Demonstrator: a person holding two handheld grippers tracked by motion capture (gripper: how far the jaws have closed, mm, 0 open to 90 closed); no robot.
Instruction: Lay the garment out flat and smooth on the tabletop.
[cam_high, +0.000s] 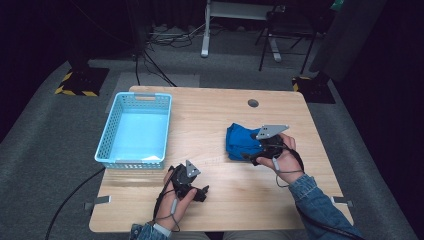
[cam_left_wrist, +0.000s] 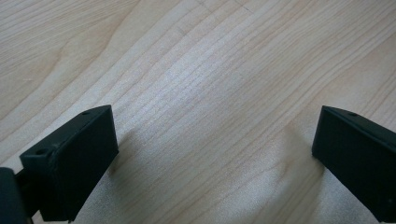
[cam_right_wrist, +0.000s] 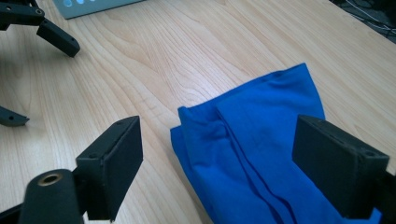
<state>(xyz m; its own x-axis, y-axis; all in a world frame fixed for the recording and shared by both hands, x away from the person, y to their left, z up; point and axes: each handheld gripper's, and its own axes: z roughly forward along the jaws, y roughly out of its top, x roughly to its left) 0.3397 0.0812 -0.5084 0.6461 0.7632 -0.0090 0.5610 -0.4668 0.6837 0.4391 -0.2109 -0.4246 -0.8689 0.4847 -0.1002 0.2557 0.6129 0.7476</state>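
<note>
Lying folded, the blue cloth (cam_right_wrist: 261, 154) sits between the open right tongs (cam_right_wrist: 217, 168).

One blue cloth (cam_high: 239, 141), one light-blue basket (cam_high: 134, 129), one wooden table (cam_high: 210, 115), two grippers.

Light blue basket (cam_high: 134, 131) left on wooden table (cam_high: 210, 112), seemingly empty

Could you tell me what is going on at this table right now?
A person is working with two handheld grippers on a wooden table. The right gripper hovers open over a folded blue cloth, not gripping it. The left gripper is open over bare wood, holding nothing. A light blue basket sits empty at the table's left.
</note>
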